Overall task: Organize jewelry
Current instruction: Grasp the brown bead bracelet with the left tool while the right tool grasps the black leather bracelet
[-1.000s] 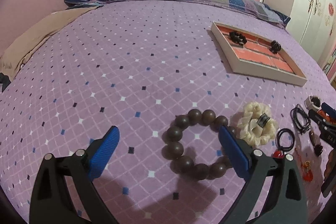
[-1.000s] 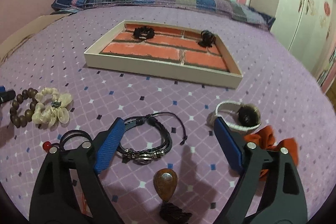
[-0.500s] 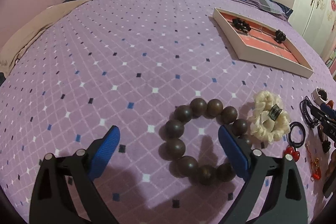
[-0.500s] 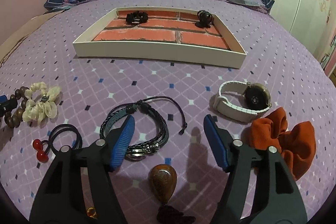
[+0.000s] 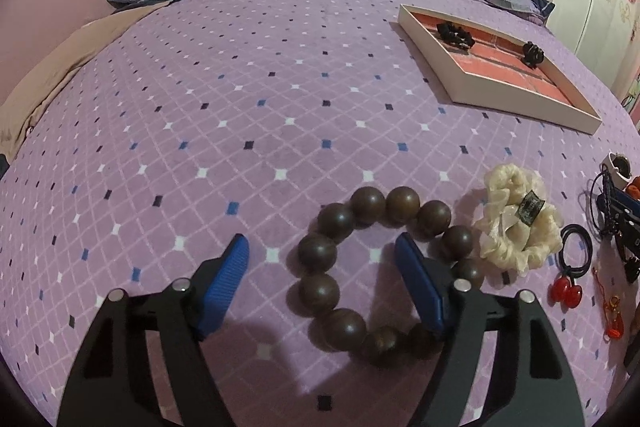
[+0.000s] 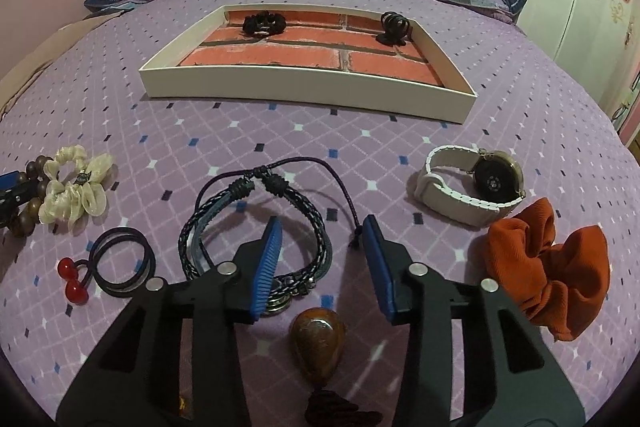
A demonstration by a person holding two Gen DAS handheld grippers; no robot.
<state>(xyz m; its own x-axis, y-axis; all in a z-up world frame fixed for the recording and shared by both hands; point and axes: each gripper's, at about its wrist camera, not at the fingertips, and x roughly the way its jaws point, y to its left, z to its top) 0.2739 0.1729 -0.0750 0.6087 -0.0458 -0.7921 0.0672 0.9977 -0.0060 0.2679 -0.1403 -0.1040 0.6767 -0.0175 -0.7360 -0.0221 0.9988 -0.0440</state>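
Observation:
A dark wooden bead bracelet (image 5: 340, 219) lies on the purple bedspread. My left gripper (image 5: 322, 259) is open, low over it, straddling the bracelet's left side with its right finger inside the ring. My right gripper (image 6: 322, 239) is open, straddling the right side of a braided black cord bracelet (image 6: 308, 211). A brown teardrop pendant (image 6: 318, 341) lies under the right gripper. The white tray (image 6: 304, 87) with a brick-pattern floor holds two black hair ties and sits farther back; it also shows in the left wrist view (image 5: 516, 99).
A cream scrunchie (image 5: 516, 227) lies right of the beads, also in the right view (image 6: 76, 187). A black hair tie with red beads (image 6: 104, 263), a white-strap watch (image 6: 468, 183) and an orange scrunchie (image 6: 552, 267) lie on the bedspread. Pillows line the far edge.
Both grippers have moved down and forward and their jaws have narrowed. The left now straddles the bead bracelet; the right has closed in around the braided bracelet's right side.

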